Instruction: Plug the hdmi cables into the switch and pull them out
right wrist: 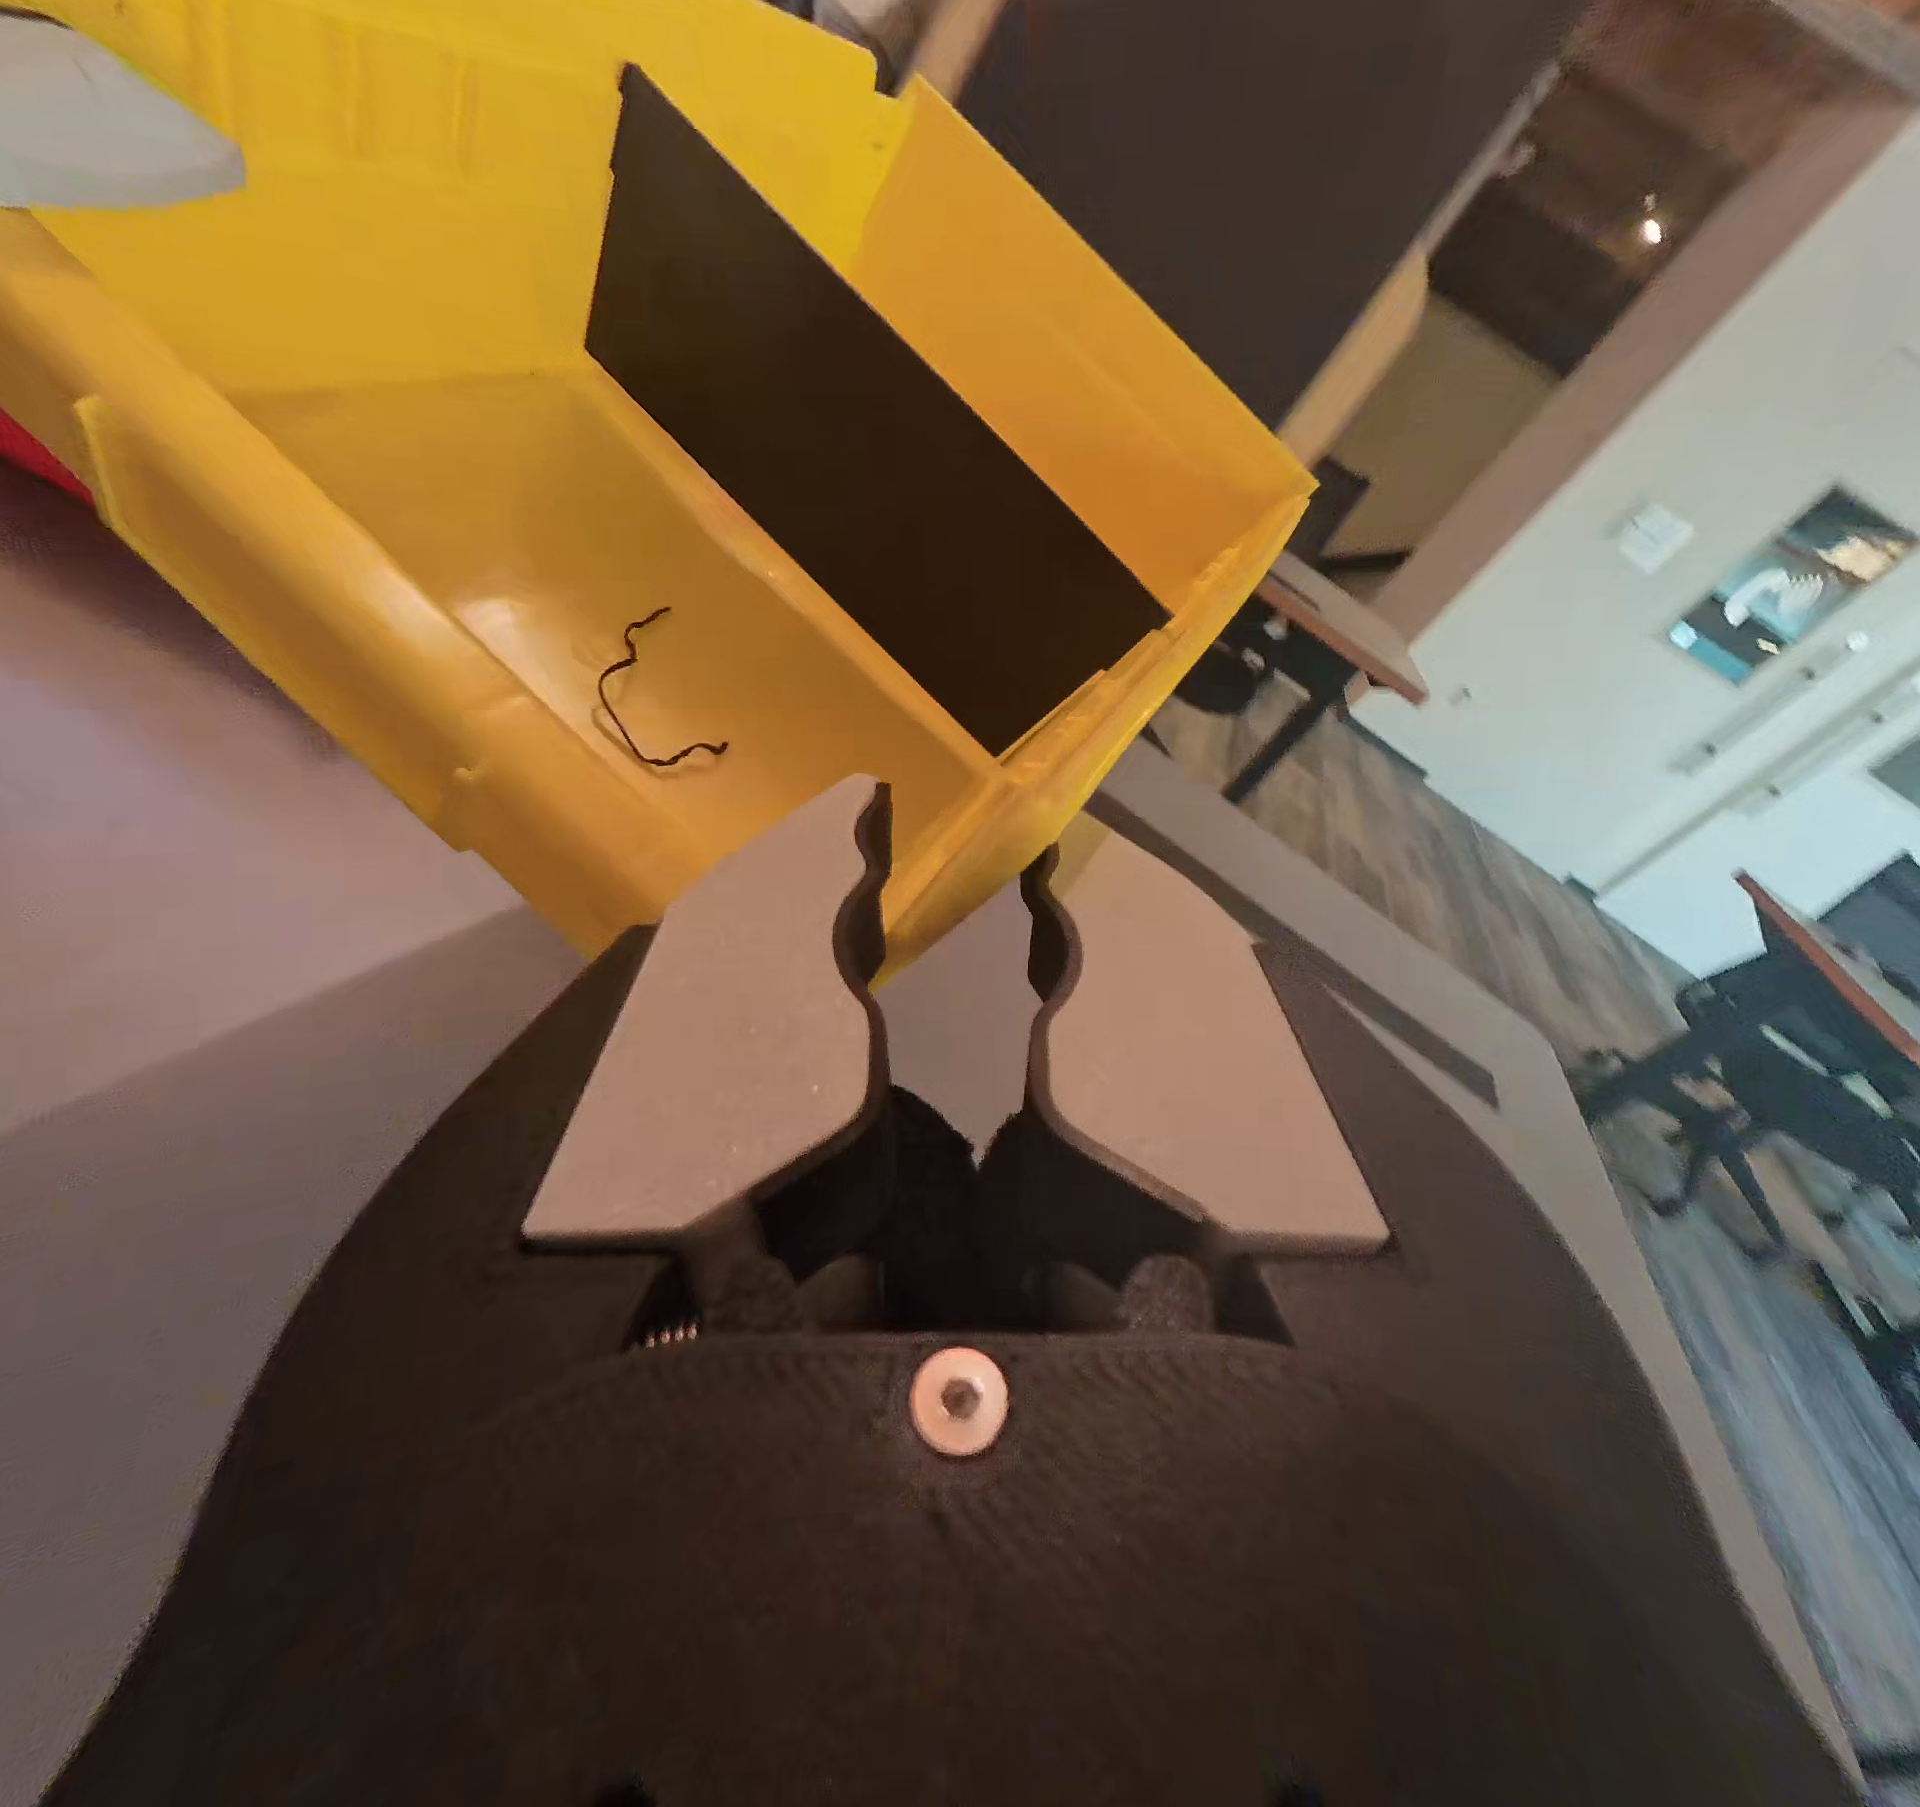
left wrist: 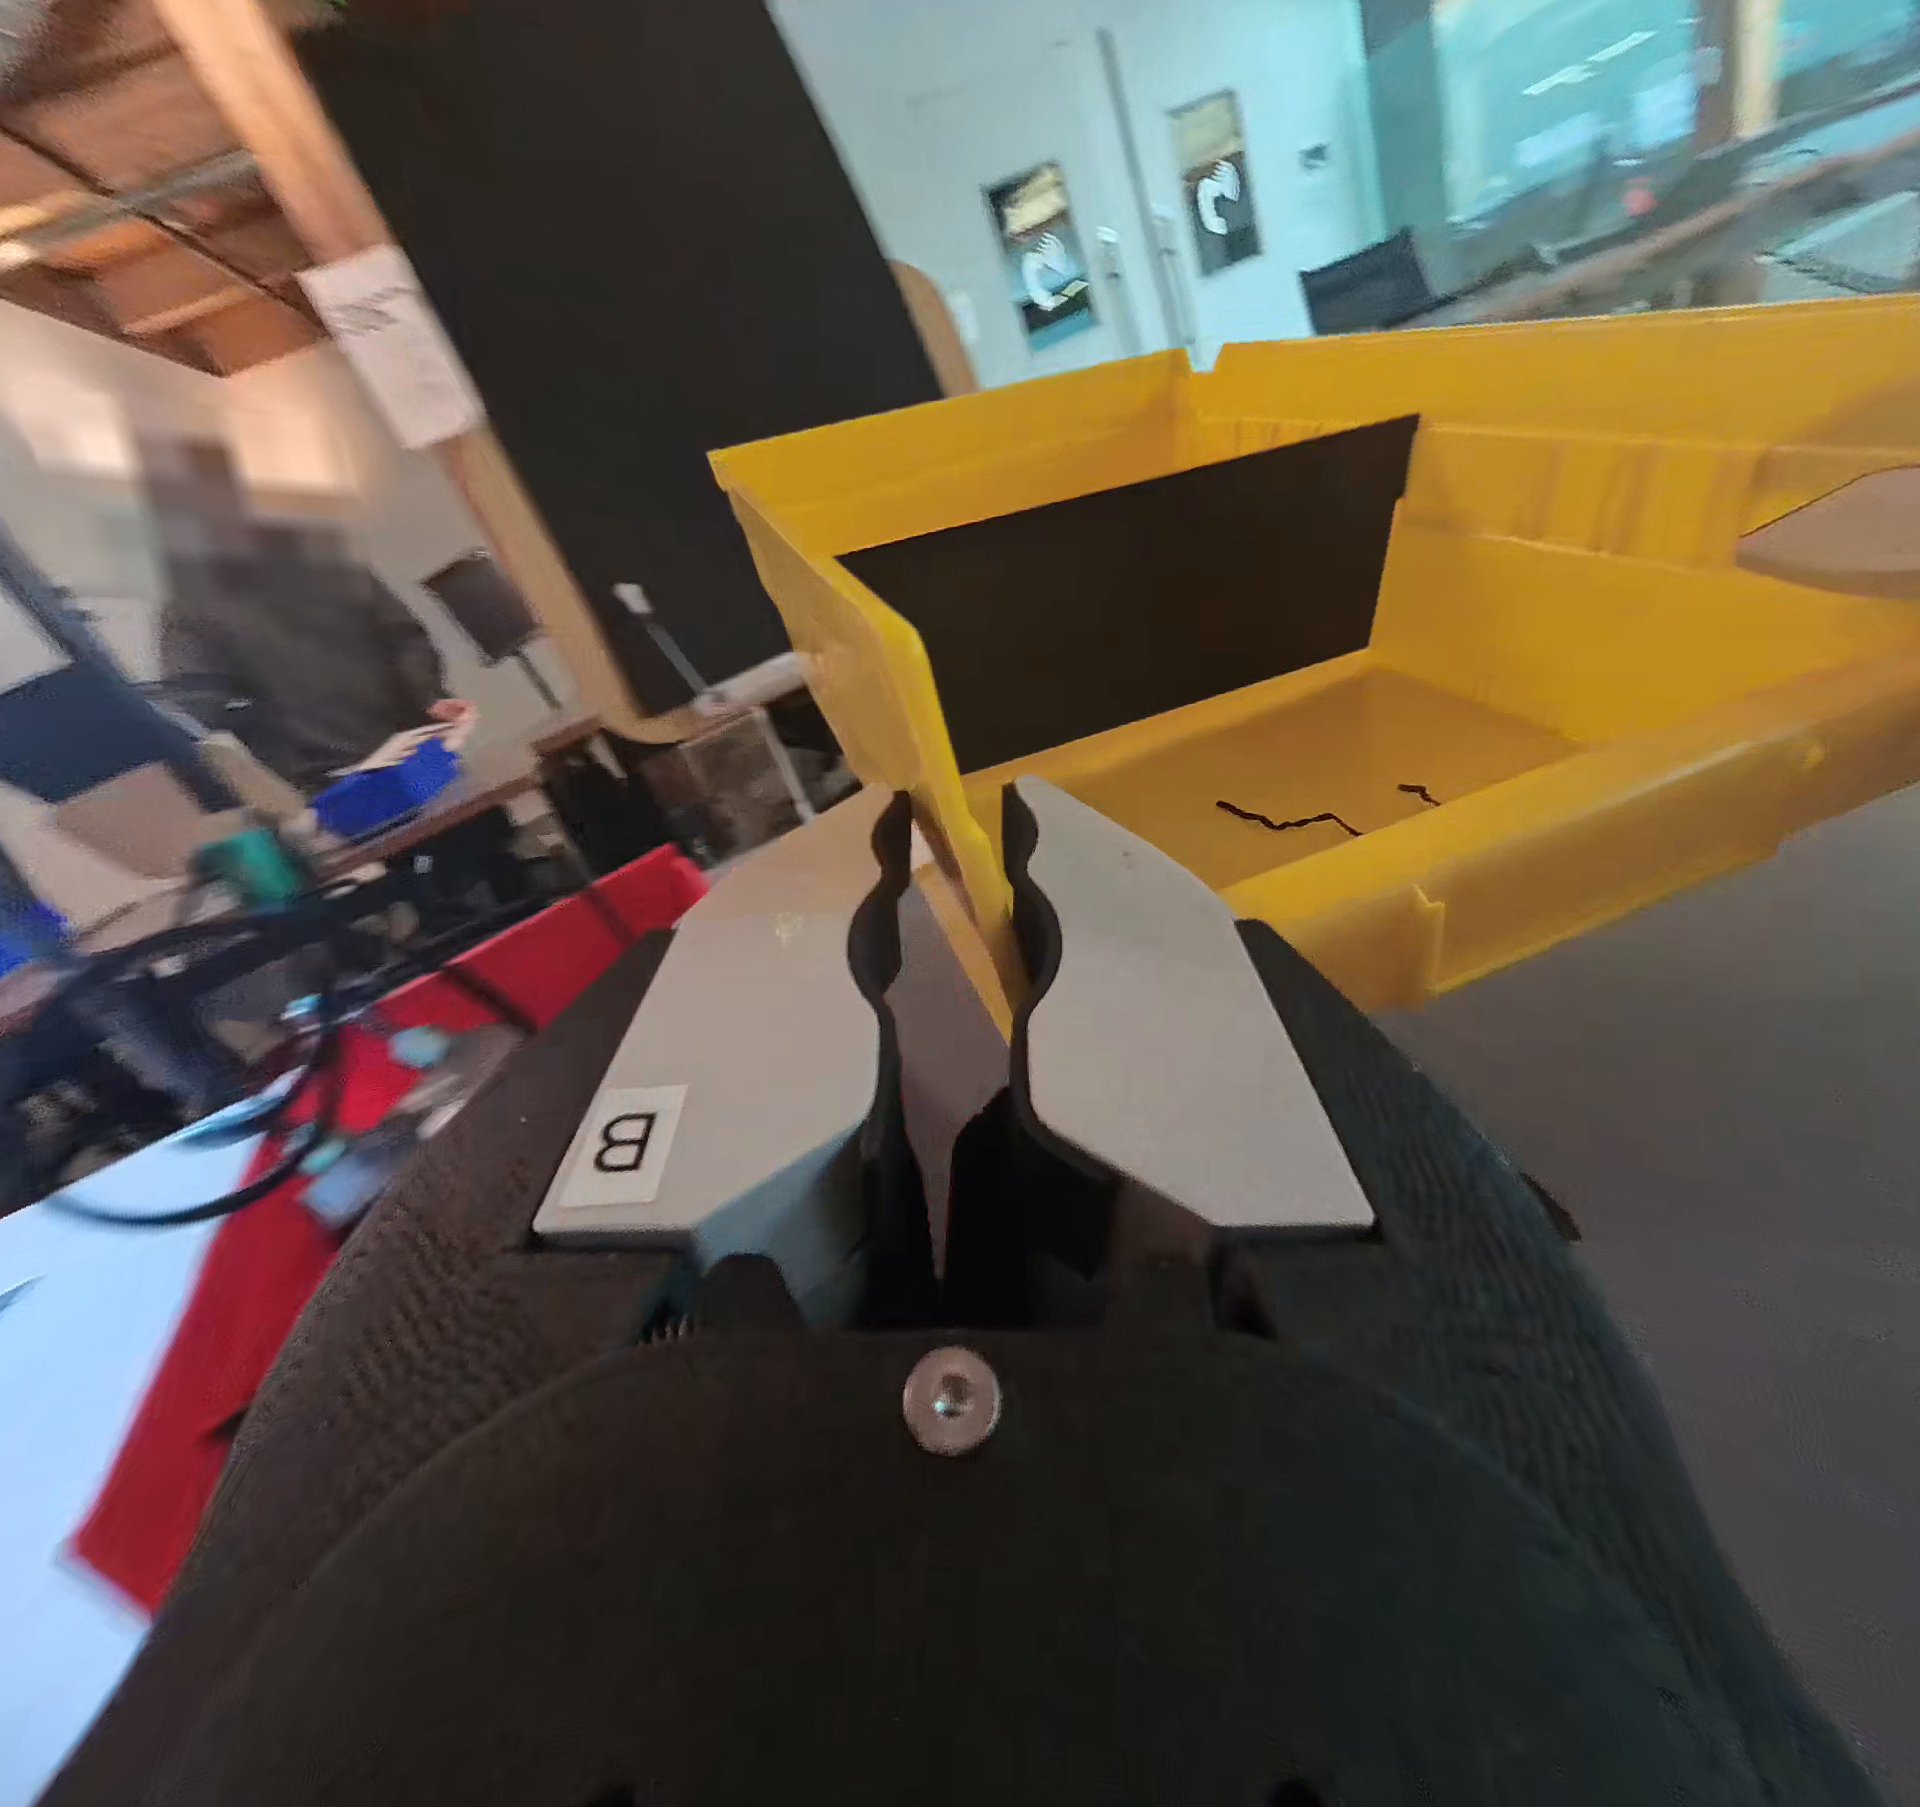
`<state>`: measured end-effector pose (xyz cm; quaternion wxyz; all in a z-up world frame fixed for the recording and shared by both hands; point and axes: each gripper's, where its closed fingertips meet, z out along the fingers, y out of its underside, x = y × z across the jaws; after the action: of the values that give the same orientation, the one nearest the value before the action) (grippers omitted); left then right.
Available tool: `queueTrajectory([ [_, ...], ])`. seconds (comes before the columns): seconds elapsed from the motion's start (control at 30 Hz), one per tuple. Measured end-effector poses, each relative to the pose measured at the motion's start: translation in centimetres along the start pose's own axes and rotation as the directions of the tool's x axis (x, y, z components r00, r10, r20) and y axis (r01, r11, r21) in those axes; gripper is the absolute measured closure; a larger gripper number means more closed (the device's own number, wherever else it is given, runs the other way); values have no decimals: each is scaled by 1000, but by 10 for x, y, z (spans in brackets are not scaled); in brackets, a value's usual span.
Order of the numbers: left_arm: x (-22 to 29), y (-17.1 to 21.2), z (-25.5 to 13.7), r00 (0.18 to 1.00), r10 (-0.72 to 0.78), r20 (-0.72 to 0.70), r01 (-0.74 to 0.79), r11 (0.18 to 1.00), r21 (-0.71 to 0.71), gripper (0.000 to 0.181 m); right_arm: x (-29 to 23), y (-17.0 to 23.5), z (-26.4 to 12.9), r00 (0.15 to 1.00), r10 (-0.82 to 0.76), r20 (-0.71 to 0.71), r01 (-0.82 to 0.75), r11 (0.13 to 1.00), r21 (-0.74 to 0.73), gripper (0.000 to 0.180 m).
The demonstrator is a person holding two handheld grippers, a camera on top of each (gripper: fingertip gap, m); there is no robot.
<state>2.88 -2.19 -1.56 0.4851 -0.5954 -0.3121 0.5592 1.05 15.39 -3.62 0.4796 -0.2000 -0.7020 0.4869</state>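
We see the left tool [left wrist: 958, 827] clamped on one side wall of the yellow bin [left wrist: 1351, 749], and the right tool [right wrist: 956, 832] gripping the opposite wall [right wrist: 1049, 812]. Beyond, the bin's floor holds a thin black wire [right wrist: 644, 697]; no HDMI cables or switch appear.

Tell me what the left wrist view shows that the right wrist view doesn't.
Only the left wrist view: a red bin beside the left gripper and a person at a far table. Only the right wrist view: a wood-look floor. Both: the yellow bin with a black divider, each gripper, including the right gripper, clamping a side wall.
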Motion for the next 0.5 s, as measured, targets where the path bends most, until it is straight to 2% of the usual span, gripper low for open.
queueTrajectory([
  [0.13, 58, 22, 45, 995, 8, -101, -15, 997, -69, 166, 32, 68, -8, 998, 33, -47, -38, 992, -118, 156],
  [0.23, 89, 44, 61, 987, -10, -159, -11, 991, -133, 166, 41, 105, -11, 997, 32, -68, -44, 984, -174, 155],
  [0.43, 108, 73, 62, 974, -29, -226, -21, 976, -215, 162, 40, 123, -14, 999, -8, -40, 0, 981, -195, 154],
  [0.5, 114, 86, 58, 961, -28, -274, -47, 963, -265, 158, 36, 129, -14, 1000, -13, 11, 15, 975, -222, 152],
])
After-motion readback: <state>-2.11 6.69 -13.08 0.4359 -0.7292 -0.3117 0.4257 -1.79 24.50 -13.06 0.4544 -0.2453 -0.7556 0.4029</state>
